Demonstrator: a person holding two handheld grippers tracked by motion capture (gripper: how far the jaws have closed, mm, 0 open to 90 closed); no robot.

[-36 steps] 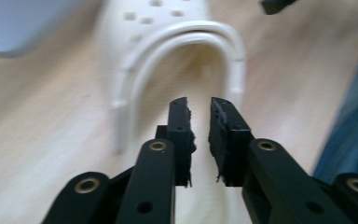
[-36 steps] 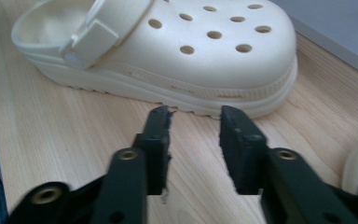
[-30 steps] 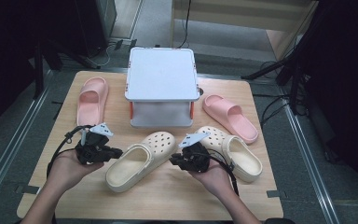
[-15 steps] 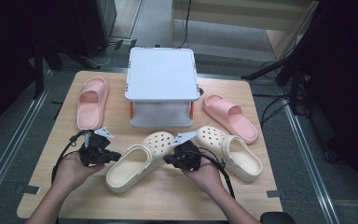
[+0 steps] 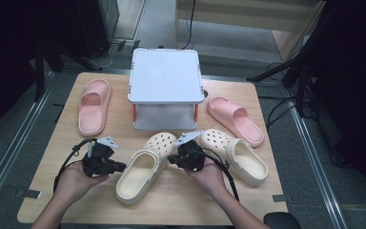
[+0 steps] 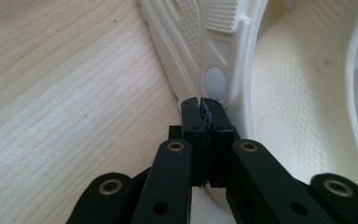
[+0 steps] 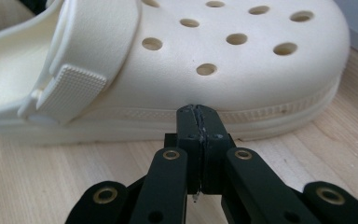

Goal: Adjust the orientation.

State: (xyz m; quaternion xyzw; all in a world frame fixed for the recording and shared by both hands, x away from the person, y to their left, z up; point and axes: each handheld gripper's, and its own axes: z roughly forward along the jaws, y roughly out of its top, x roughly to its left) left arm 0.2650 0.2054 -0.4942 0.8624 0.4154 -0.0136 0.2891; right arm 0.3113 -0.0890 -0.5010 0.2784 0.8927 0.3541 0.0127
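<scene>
Wooden tabletop (image 5: 66,191) carried a white lidded box (image 5: 166,88) at the back, a pink slide (image 5: 93,106) on each side of it, and two cream clogs in front. Between the hands lay the nearer cream clog (image 5: 145,167), toe toward the box, with the second clog (image 5: 236,156) just to its right. Both tools had their jaws pressed together on nothing: the left gripper (image 6: 202,103) sat at the clog's strap rivet, and the right gripper (image 7: 196,110) touched its sole edge.
</scene>
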